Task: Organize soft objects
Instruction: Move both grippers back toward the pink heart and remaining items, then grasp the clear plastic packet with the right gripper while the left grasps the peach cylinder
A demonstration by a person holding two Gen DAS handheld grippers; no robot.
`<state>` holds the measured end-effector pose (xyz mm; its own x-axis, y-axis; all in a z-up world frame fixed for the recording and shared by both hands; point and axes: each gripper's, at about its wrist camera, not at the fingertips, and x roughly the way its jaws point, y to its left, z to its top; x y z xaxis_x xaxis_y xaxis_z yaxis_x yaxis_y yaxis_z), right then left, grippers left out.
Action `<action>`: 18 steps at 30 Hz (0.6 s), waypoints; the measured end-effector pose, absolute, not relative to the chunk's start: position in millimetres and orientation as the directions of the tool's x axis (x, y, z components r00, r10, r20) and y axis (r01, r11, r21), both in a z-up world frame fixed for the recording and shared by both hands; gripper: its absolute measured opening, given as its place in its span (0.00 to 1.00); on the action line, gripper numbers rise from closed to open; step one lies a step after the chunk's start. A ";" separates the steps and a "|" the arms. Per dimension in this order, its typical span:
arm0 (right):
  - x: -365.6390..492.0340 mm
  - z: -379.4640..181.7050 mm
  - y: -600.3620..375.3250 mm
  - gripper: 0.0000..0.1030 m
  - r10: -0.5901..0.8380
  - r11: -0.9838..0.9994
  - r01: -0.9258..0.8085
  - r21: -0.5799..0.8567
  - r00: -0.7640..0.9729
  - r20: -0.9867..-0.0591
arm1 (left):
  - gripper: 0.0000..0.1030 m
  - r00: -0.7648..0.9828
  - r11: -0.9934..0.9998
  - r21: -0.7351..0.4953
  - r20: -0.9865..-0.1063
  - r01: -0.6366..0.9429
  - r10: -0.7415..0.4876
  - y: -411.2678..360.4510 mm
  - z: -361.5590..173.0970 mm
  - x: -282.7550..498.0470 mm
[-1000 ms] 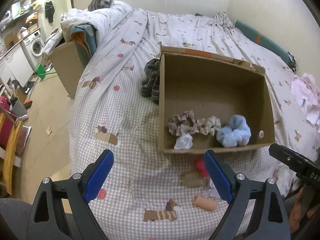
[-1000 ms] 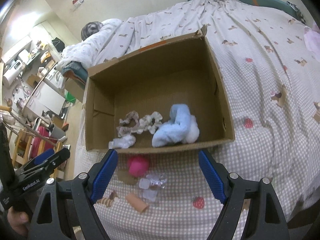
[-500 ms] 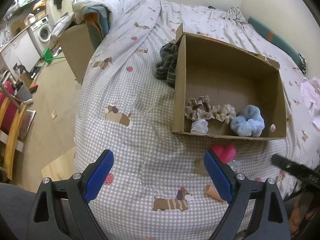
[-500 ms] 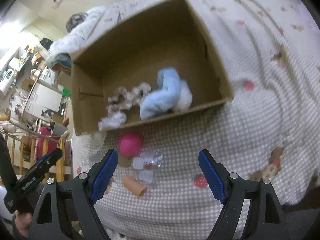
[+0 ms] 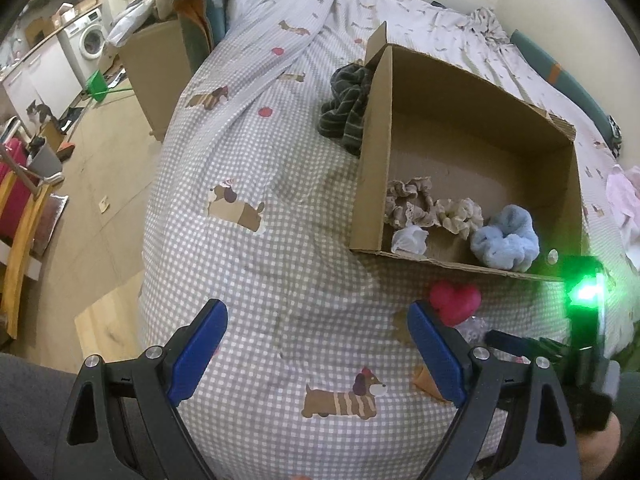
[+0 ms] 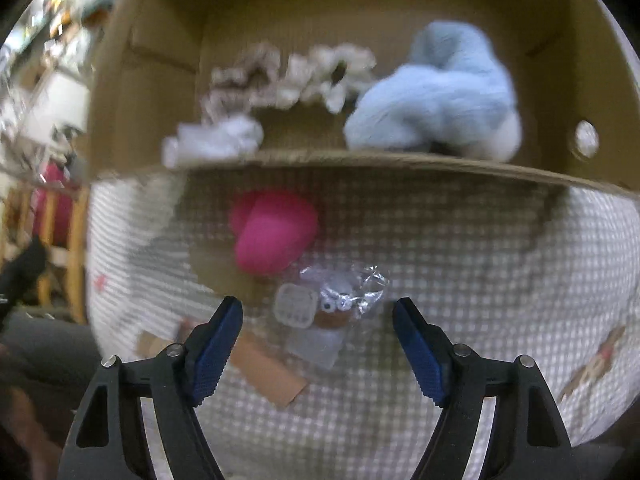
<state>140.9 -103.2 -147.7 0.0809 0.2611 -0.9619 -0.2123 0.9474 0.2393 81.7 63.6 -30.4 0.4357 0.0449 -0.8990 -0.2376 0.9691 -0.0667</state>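
Observation:
A cardboard box (image 5: pixel 472 128) on the checked bedspread holds two beige scrunchies (image 5: pixel 412 200), a fluffy blue one (image 5: pixel 506 238) and a white scrap (image 5: pixel 408 238). In front of it lie a pink heart cushion (image 6: pixel 272 232), a clear bag with googly eyes (image 6: pixel 336 300) and a tan roll (image 6: pixel 268 368). My right gripper (image 6: pixel 318 320) hangs just above the clear bag, its jaws closing either side of it without touching. My left gripper (image 5: pixel 316 332) stands open over bare bedspread to the left of the heart cushion (image 5: pixel 454 298).
A dark striped cloth (image 5: pixel 346 106) lies against the box's left wall. Pink cloth (image 5: pixel 624 204) lies at the right edge of the bed. Left of the bed stand another cardboard box (image 5: pixel 156 68) and a wooden chair (image 5: pixel 20 232) on the floor.
My right gripper has dropped sharply toward the items in front of the box, and its jaws have narrowed. The left gripper has sunk slightly and turned, bringing the box to the right.

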 end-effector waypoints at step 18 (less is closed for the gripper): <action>125.7 -127.0 -174.4 0.40 0.246 0.964 -0.151 0.219 0.194 -0.949 | 0.69 0.252 0.993 -0.070 -0.963 0.094 -0.091 -21.1 -87.5 86.9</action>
